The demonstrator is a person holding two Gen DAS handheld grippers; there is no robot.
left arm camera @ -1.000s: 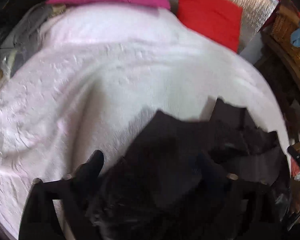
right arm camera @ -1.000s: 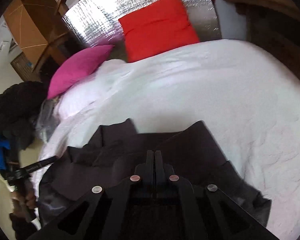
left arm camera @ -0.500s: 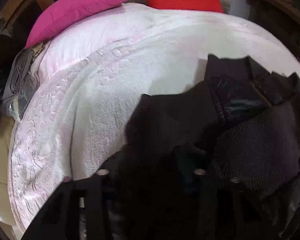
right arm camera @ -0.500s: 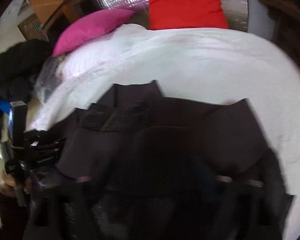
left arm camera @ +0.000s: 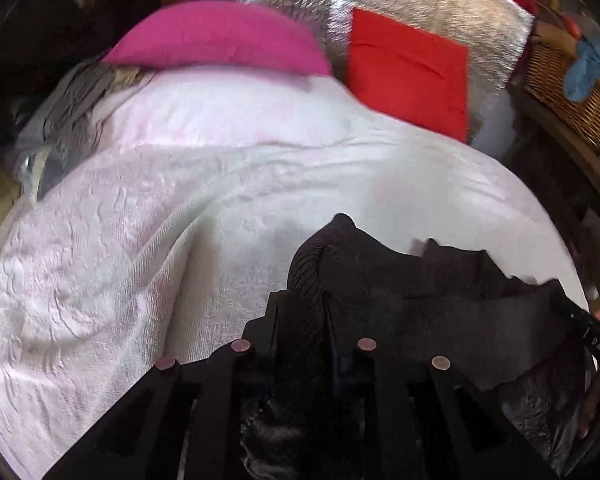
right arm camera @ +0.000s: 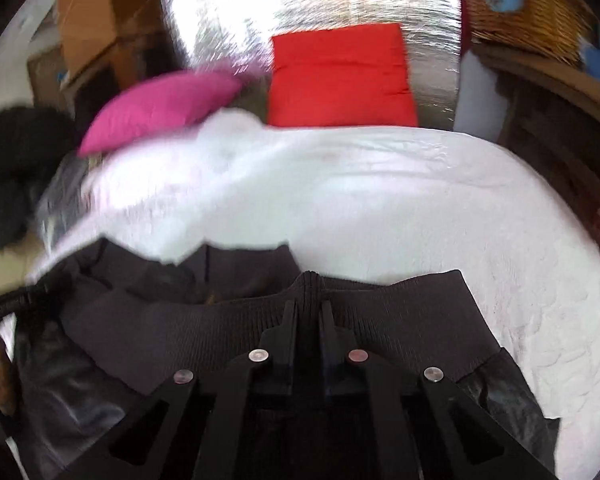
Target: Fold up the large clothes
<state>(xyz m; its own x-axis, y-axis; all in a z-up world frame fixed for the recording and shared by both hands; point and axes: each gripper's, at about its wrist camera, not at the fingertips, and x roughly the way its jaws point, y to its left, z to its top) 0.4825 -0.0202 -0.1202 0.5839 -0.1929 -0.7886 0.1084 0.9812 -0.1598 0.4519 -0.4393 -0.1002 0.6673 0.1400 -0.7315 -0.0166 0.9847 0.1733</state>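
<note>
The dark jacket (right arm camera: 260,332), below the red pillow (right arm camera: 340,76), is newly pinched: our left hand-held gripper (left arm camera: 306,312) is closing on ribbing, our right hand-held gripper (right arm camera: 308,312) reclamped on the hem, ready to fold.

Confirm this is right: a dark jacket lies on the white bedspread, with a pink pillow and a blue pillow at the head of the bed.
Not quite. Beside the pink pillow is a red pillow, not blue, as the right wrist view shows. The dark jacket does lie on the white bedspread.

Left claw (left arm camera: 306,300) closing, right claw (right arm camera: 308,312) clamped.
</note>
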